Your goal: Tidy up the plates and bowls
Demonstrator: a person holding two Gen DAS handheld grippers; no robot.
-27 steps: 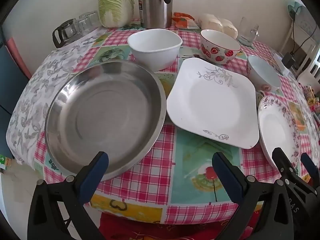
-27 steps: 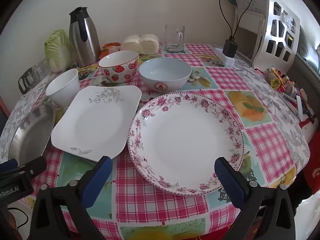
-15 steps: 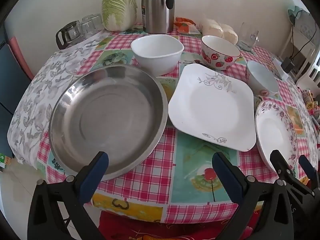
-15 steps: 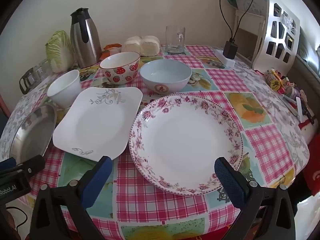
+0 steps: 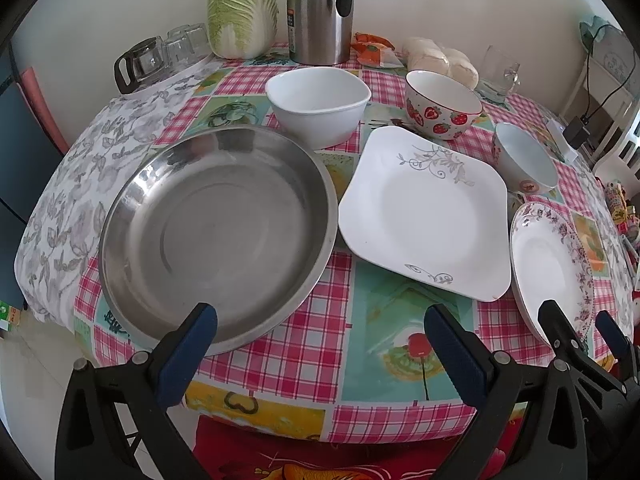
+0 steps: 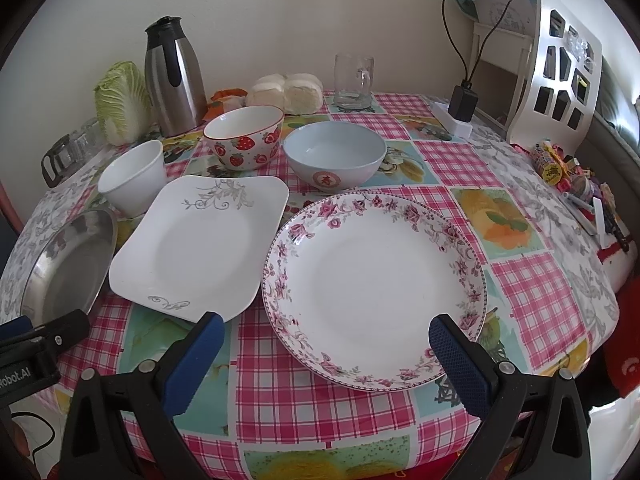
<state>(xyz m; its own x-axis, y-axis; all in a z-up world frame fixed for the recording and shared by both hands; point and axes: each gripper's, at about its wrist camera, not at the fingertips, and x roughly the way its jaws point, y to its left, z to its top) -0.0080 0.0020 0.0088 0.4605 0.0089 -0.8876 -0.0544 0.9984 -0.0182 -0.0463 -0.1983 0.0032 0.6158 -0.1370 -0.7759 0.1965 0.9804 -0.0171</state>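
A steel plate (image 5: 216,236) lies at the front left, a square white plate (image 5: 424,216) beside it, and a round floral plate (image 6: 376,276) to the right. Behind them stand a white bowl (image 5: 318,106), a strawberry bowl (image 5: 442,104) and a pale blue bowl (image 6: 334,154). My left gripper (image 5: 320,320) is open and empty above the table's near edge, in front of the steel and square plates. My right gripper (image 6: 326,332) is open and empty in front of the floral plate.
At the back stand a steel thermos (image 5: 320,12), a cabbage (image 5: 242,20), bread buns (image 6: 286,92), a glass mug (image 6: 354,80) and upturned glasses (image 5: 160,56). A charger block (image 6: 460,108) and small clutter (image 6: 568,176) lie at the right edge.
Both views have shifted slightly, the dishes sitting a little lower in frame as both grippers tilt or rise. No dish has moved. Both grippers stay open.
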